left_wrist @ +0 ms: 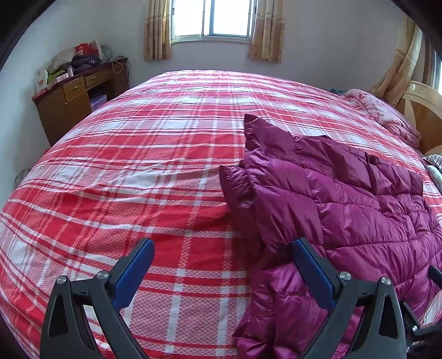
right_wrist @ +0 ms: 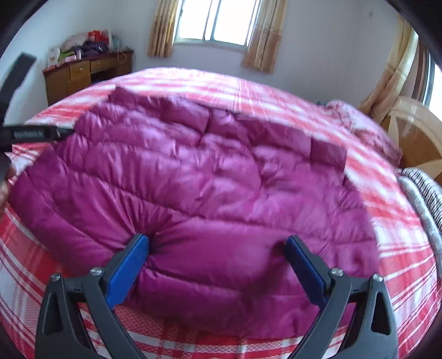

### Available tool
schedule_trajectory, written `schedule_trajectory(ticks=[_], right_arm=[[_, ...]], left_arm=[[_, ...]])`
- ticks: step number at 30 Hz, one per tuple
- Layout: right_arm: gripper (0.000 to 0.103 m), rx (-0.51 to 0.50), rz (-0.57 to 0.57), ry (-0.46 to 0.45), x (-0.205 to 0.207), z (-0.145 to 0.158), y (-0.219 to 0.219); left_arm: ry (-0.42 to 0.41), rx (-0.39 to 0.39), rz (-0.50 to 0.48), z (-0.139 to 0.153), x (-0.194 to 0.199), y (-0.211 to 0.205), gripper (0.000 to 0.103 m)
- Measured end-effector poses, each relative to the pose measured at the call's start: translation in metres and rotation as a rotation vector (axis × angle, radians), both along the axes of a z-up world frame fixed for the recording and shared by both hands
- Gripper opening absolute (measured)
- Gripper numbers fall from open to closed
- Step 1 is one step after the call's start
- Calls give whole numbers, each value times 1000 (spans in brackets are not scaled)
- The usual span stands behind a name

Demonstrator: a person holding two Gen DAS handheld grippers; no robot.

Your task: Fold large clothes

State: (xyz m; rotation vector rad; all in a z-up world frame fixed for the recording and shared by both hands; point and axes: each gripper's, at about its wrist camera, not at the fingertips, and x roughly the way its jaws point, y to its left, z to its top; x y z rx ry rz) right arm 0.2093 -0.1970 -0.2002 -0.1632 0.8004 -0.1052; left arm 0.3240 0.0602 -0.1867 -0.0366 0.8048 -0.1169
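A large magenta quilted down jacket (right_wrist: 210, 176) lies spread on the bed; in the left wrist view the jacket (left_wrist: 345, 210) fills the right side. My left gripper (left_wrist: 223, 248) is open and empty, over the plaid sheet at the jacket's left edge. My right gripper (right_wrist: 218, 245) is open wide, its blue-padded fingers pressed against the jacket's near hem, with fabric between them but not clamped. The left gripper's body (right_wrist: 27, 132) shows at the left edge of the right wrist view.
The bed has a red and white plaid sheet (left_wrist: 124, 193). A pink blanket (left_wrist: 386, 113) and a wooden headboard (left_wrist: 425, 110) are at the right. A cluttered wooden desk (left_wrist: 80, 94) stands at the back left under a curtained window (left_wrist: 212, 19).
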Motion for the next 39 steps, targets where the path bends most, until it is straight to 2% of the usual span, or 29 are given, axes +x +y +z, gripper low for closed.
schedule_trajectory(ticks=[1,3,5,7,9,10,13,17,20,25,27,32,36,39], right_arm=[[103,-15,2,-5,1,-4,1],[103,-36,-4,-9,0,-6,5],[103,-55,-6,-12,0,-7,8],[103,-48,-5,-19,-3,-8,10],[103,-41,-5,-25,-4,-7,9],[103,-42,-6,-26,-4,-7,10],[103,-39,-5,-32,-5,-7,6],[103,-14,1,-30,-7,-5,4],[103,10,7,-25,-6,-3,-1],[102,44,23,-33,-11,2,-7],[98,72,24,-40,-16,8,-11],[98,93,18,-103,-38,32,-35],[98,57,-29,-128,-51,42,-60],[98,51,-102,-118,-57,39,-90]], left_arm=[[9,-10,-16,-3,1,-3,98],[42,-34,-58,-9,2,-9,82],[86,-98,-114,-17,5,-10,64],[103,-147,-130,-23,6,-9,59],[110,-183,-184,-21,4,-13,33],[110,-194,-200,-20,2,-15,26],[77,-140,-225,-13,-5,-24,14],[46,-154,-248,9,-15,-26,10],[10,-163,-265,37,-25,-27,9],[-41,-165,-313,84,-42,-48,9],[-58,-162,-337,100,-47,-61,9],[-113,-147,-437,142,-60,-110,9],[-149,-95,-533,159,-69,-169,9],[-157,-52,-591,159,-75,-215,9]])
